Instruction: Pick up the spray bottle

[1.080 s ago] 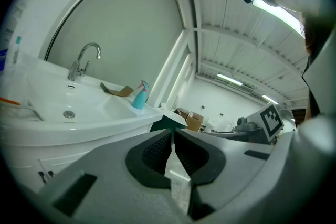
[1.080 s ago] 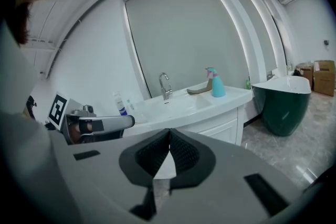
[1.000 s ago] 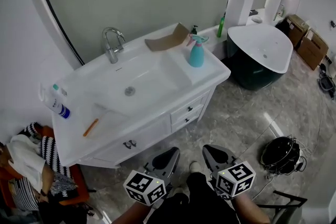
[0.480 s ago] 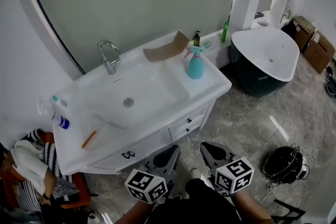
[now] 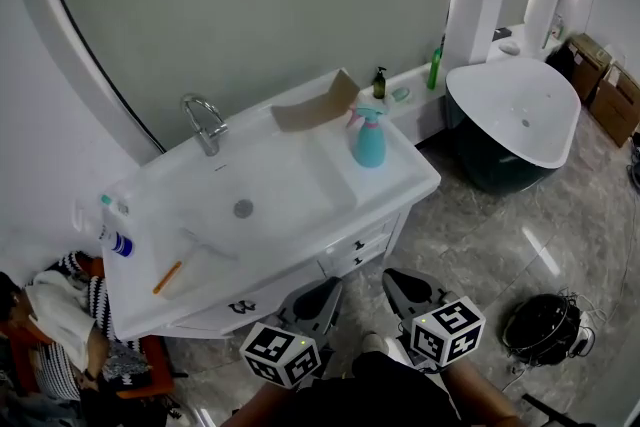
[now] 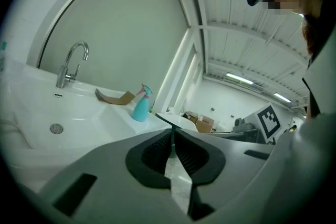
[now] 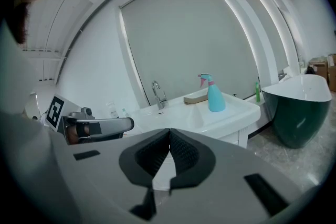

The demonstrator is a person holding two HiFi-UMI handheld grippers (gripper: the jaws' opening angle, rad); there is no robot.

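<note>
Three cameras, all turned on one washstand.
My head camera looks steeply down from high and well back, taking in the whole white tabletop (image 5: 400, 177), the bathtub (image 5: 520, 110) and, at its bottom edge, my left tongs (image 5: 322, 296) and right tongs (image 5: 405, 288). Each tongs camera rides low and looks almost level along its own jaws from well off. All three views share the faucet (image 5: 205, 123) and the teal spray bottle (image 5: 368, 137); each tongs camera also catches the other tongs at its side.
</note>
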